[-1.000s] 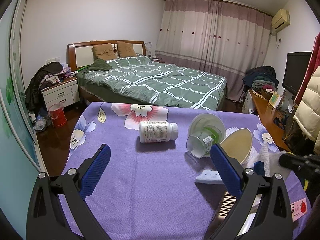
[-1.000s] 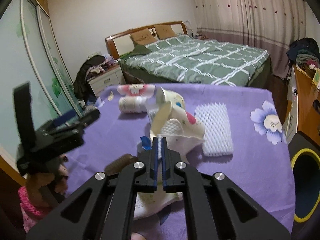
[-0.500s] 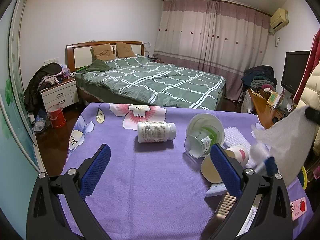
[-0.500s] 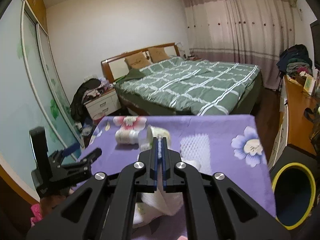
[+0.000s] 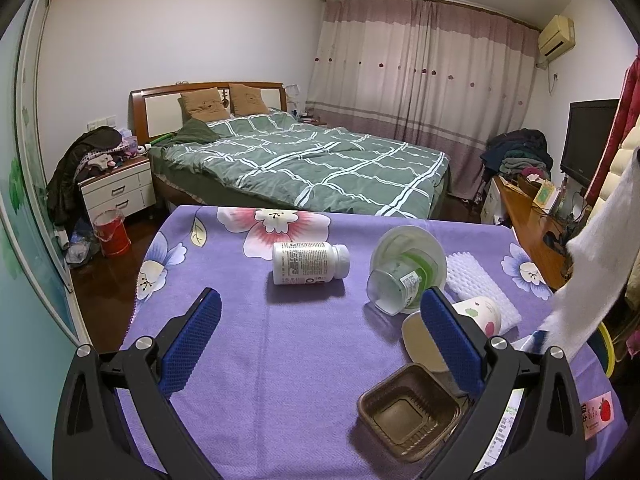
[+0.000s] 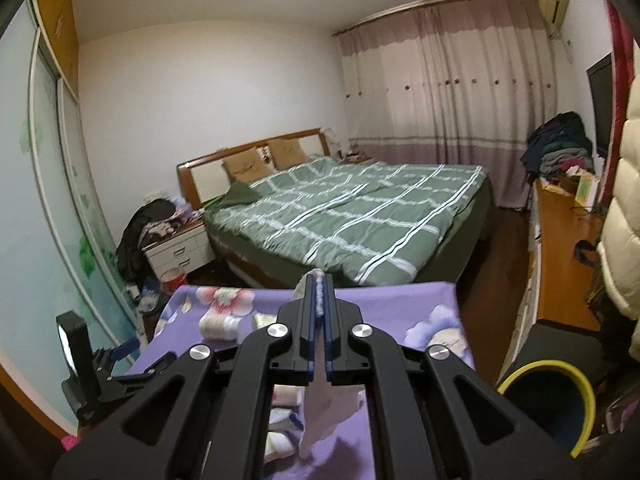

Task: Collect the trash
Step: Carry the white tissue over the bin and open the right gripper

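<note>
Item: right gripper (image 6: 319,300). Jaws closed on a white foam sheet (image 6: 320,412), which hangs below them and above the surface (image 5: 280,352); the same sheet shows at the right edge of the left wrist view.

Item: left gripper (image 5: 320,344). Jaws wide apart, nothing between them, poised over the purple flowered cloth.

Item: bin (image 6: 548,404). Yellow-rimmed, dark inside, on the floor just off the right edge of the surface, mouth up and unobstructed.

Trash on the surface: pill bottle (image 5: 310,262) on its side near the middle; clear plastic cup (image 5: 400,280) tipped over, touching a white foam net (image 5: 476,288); paper cup (image 5: 476,316) lying beside the net; brown plastic tray (image 5: 408,412) near the front right corner; printed packaging at the front right edge, what kind is too cut off to tell.

Step in hand, as judged: carrying the foam sheet to the bin. Next move calls for bringing the right gripper over the yellow rim so the limp sheet hangs inside, then parting the jaws.

Room: air between surface edge and bin looks free; a pale padded coat (image 6: 616,216) hangs close on the right, and a wooden desk (image 6: 560,256) stands behind the bin. The left half of the surface lies bare.
</note>
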`<state>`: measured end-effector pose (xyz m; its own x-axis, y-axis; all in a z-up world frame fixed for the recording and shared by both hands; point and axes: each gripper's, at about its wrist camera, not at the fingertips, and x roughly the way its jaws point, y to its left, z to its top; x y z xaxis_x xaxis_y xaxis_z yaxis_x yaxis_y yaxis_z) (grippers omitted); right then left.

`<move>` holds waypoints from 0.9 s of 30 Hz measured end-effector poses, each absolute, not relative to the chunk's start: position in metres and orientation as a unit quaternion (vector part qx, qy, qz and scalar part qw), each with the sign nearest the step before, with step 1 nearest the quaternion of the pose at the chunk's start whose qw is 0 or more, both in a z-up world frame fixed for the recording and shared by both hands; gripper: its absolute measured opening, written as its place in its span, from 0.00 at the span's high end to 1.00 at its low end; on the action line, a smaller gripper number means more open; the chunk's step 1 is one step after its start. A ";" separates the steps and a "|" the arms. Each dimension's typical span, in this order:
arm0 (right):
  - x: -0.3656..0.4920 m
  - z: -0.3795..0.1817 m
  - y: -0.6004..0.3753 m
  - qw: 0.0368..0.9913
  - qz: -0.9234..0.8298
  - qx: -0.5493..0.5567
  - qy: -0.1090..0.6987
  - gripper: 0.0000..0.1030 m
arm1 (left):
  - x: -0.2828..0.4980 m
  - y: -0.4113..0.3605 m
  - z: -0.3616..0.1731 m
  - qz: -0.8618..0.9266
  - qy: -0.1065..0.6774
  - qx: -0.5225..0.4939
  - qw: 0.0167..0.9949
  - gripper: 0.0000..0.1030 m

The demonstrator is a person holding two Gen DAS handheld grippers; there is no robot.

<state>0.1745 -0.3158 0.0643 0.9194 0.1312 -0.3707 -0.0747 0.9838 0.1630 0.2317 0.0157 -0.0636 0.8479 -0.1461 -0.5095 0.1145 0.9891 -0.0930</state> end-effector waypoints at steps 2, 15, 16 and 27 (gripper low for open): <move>0.171 0.070 -0.328 0.979 0.040 0.076 0.185 0.97 | 0.232 0.016 -0.063 -0.068 0.267 -0.029 0.961 0.05; 0.156 0.057 -0.423 0.974 -0.084 0.086 0.194 0.97 | 0.231 0.012 -0.064 -0.088 0.265 -0.032 0.960 0.05; 0.156 0.054 -0.430 0.972 -0.093 0.087 0.195 0.97 | 0.231 0.012 -0.063 -0.088 0.265 -0.032 0.960 0.05; 0.157 0.004 -0.508 0.947 -0.186 0.105 0.239 0.96 | 0.232 0.006 -0.067 -0.094 0.270 -0.018 0.958 0.05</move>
<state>0.1566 -0.5082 0.0042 0.8162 -0.3030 -0.4921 0.4035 0.9084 0.1100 0.2321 0.0061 -0.0667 0.8360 -0.1906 -0.5146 0.1713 0.9815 -0.0851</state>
